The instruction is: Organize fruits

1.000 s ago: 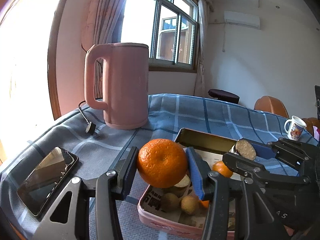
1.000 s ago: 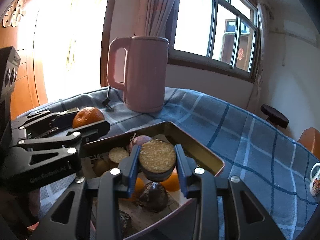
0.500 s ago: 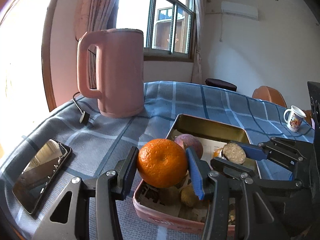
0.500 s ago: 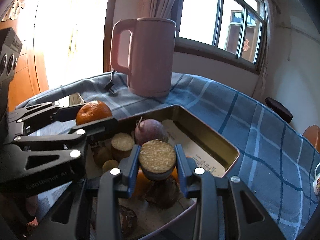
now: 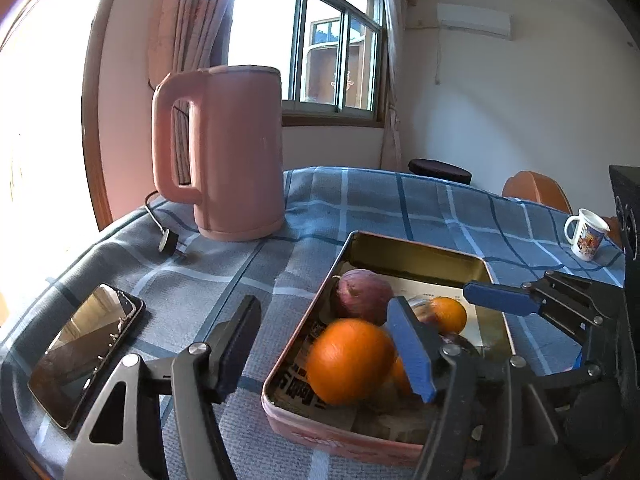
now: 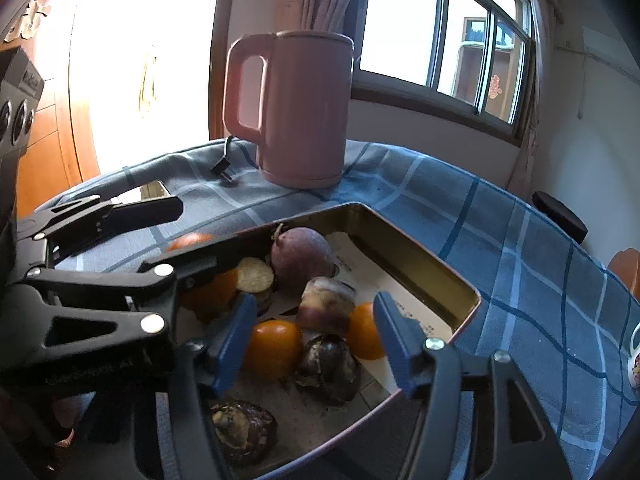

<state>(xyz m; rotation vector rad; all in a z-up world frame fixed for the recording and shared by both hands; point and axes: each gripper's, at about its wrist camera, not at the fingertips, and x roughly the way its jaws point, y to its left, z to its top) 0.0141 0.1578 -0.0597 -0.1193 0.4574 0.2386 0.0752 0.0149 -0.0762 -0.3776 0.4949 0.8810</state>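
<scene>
A pink tin (image 5: 416, 246) lined with newspaper holds several fruits. My left gripper (image 5: 324, 348) hangs over its near left corner, and its jaws are opening. A blurred orange (image 5: 352, 360) sits low between them, against the right pad and clear of the left one. My right gripper (image 6: 314, 342) is over the tin (image 6: 420, 264), jaws opening too. The cut purple-skinned piece (image 6: 326, 304) lies loose between them among small oranges (image 6: 274, 348) and a dark fruit (image 6: 328, 368). A round purple fruit (image 6: 302, 258) and a sliced piece (image 6: 255, 276) lie farther back.
A pink kettle (image 5: 228, 152) stands behind the tin, its plug (image 5: 168, 242) on the blue checked cloth. A phone (image 5: 86, 354) lies at the near left. A white mug (image 5: 586, 234) stands far right. A chair back (image 5: 536, 190) and a dark stool (image 5: 440, 170) are beyond the table.
Both grippers have opened. The orange has left the left jaws and dropped toward the tin. The cut piece has left the right jaws and now lies in the tin.
</scene>
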